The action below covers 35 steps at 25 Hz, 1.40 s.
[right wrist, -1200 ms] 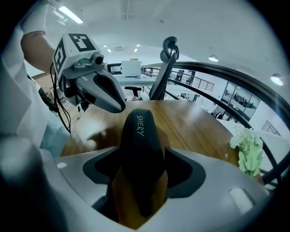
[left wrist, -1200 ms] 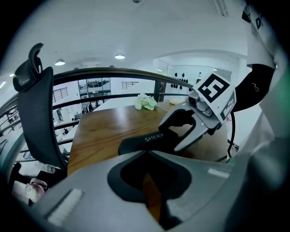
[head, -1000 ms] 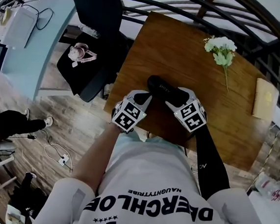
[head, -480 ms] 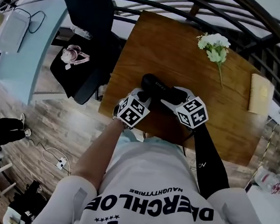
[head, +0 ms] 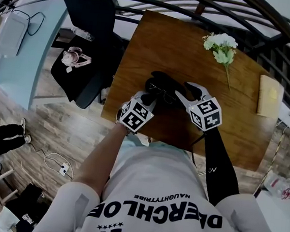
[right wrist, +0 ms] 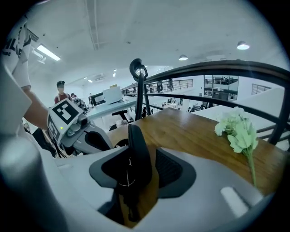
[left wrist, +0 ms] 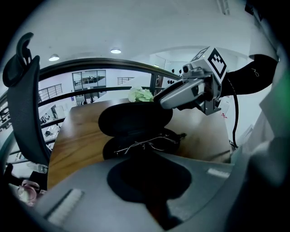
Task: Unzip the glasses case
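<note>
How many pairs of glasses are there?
1. The pair of glasses lies inside the open glasses case on the table. No other shows, though part of the case's inside is hidden.

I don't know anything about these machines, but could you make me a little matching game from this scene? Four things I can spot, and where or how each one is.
Things:
1. glasses case
2. glasses
3. white flowers
4. pink headphones

Place or state:
A. on the black chair beside the table
B. lying on the wood at the table's far side
C. open, with its lid raised
D. lying inside the case's lower half

Pairs: 1-C, 2-D, 3-B, 4-A
</note>
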Tool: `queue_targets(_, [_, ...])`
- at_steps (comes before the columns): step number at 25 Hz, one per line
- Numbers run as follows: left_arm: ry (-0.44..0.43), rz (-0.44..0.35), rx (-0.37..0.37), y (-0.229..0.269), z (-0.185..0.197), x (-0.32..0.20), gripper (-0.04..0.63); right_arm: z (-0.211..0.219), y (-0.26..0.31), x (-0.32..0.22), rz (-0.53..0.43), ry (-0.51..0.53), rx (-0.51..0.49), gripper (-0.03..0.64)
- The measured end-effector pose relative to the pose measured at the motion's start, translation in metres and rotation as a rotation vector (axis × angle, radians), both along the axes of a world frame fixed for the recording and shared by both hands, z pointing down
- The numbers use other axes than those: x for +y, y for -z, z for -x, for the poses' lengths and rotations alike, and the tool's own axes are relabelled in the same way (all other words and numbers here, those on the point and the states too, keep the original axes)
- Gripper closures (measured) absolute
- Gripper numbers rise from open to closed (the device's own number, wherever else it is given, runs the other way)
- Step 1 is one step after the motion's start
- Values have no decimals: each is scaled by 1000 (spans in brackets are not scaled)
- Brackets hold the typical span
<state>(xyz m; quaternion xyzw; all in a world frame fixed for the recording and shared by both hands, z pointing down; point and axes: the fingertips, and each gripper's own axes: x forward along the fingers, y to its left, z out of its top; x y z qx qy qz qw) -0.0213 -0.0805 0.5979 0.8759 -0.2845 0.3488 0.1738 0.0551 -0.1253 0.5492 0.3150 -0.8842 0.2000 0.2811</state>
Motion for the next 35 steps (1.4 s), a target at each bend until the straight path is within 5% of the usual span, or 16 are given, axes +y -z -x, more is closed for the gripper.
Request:
queue_targets(6, [2, 2, 5, -1, 0, 1, 589, -19, -17, -20, 5, -54, 99, 525])
queue_targets(17, [16, 9, 4, -5, 2, 1, 589, -33, -66, -33, 112, -130, 214, 562])
queue_targets(24, [23, 7, -4, -5, 2, 1, 589, -34, -69, -30, 118, -130, 210, 558])
queue_targets(35, [17, -12, -21, 6, -2, -2, 589, -25, -14, -16, 2, -151, 33, 508])
